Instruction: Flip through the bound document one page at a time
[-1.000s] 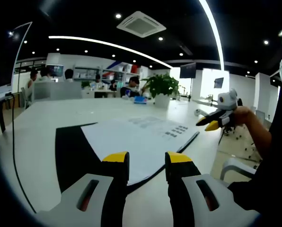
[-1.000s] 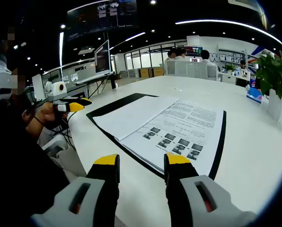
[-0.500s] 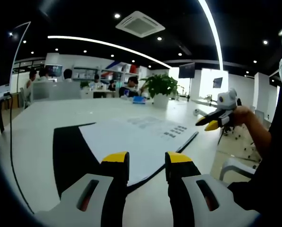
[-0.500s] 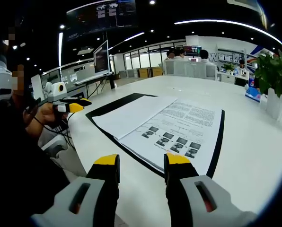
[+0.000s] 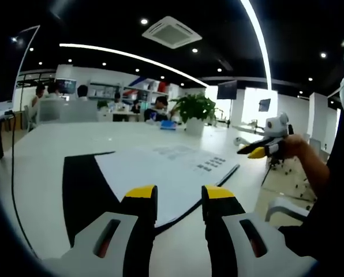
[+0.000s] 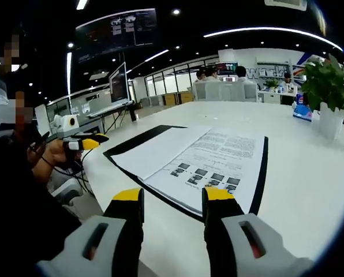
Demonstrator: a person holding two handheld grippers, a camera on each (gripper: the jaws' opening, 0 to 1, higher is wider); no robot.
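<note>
1. White table, long and wide, running away toward the far end of the room.
2. Black mat lying flat on the table.
3. Potted plant, green leaves in a white pot, standing on the table beyond the mat.
4. Blue box on the table just beside the plant.
5. Seated people at the far end of the table; chairs with pale backs.
6. Monitor on a side desk; a large dark screen up near the ceiling.
7. Ceiling air vent, with long curved light strips and small round spotlights.
8. Thin black cable hanging down at the table's left edge.
</note>
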